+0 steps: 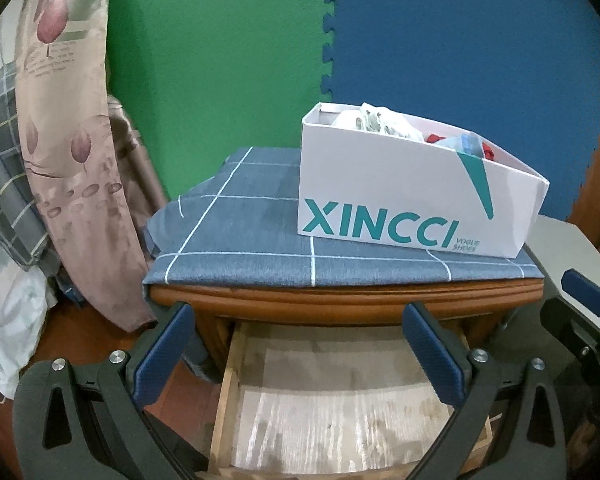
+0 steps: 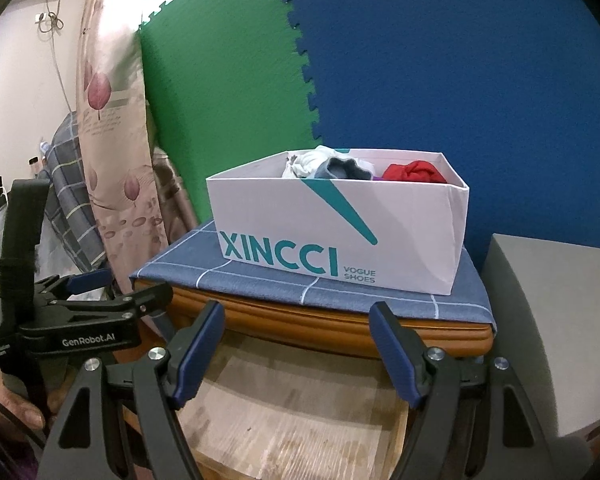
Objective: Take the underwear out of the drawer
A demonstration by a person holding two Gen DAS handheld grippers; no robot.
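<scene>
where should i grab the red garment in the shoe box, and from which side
Grip the red garment by its bunched top, which humps up to about the rim of the box. Come from above, since the box walls close off every side. It lies at the right end of the box, nearer the open right gripper, with white and grey clothes beside it on the left.

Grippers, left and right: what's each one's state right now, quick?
Left hand-held gripper: open, holding nothing, over the open drawer.
Right hand-held gripper: open, holding nothing.
</scene>
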